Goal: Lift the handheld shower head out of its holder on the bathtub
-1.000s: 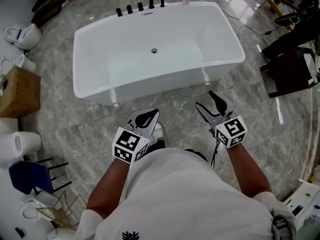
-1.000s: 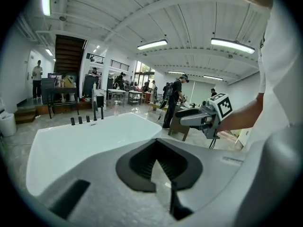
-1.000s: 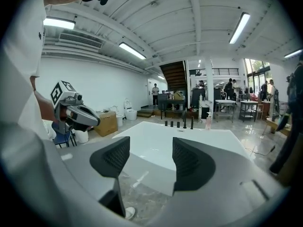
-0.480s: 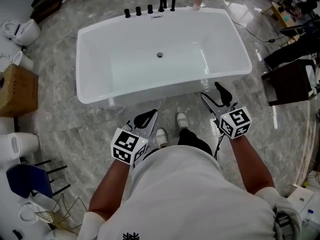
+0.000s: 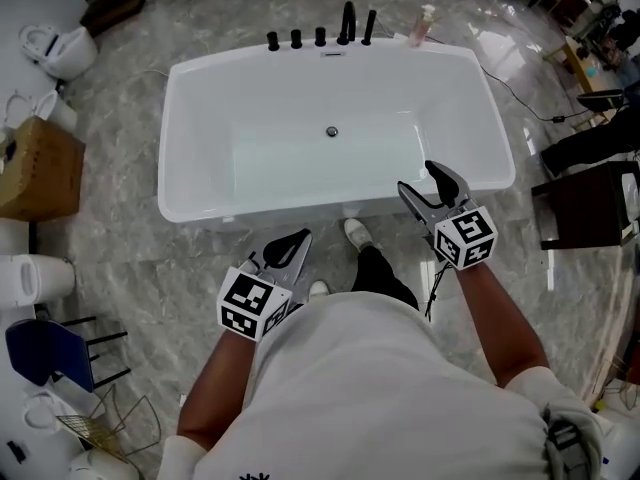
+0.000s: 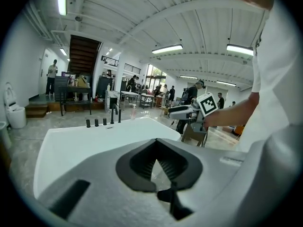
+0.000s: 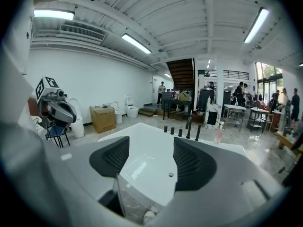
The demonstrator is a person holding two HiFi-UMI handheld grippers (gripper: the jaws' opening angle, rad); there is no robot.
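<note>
Closer now than half a second ago, the tub (image 5: 195, 138) fills more of the head view. The right gripper (image 5: 420, 178), which was short of the near rim, now overlaps that rim toward its right end. Its jaws are spread wide with nothing between them. Its own view looks through the gap down the white basin to the drain (image 5: 332, 131) and the black fittings beyond. The left gripper (image 5: 293, 244) hangs lower and farther back, beside the person's torso, above the grey marble floor (image 5: 120, 238). Its jaws are pressed together at the tips and pinch nothing.

The shower head (image 5: 369, 26) stands upright on the far rim, a slim black stick at the right end of the row of fittings. Just left of it is the curved spout (image 5: 347, 23), then three short knobs (image 5: 296, 38). A pink bottle (image 5: 427, 25) sits on the same rim to the right of the shower head, apart from it. Both grippers are well apart from the shower head, on the tub's opposite side. One shoe (image 5: 356, 233) is planted just beside the tub's near wall. A cardboard box (image 5: 40, 173) sits on the floor off the tub's left end.
</note>
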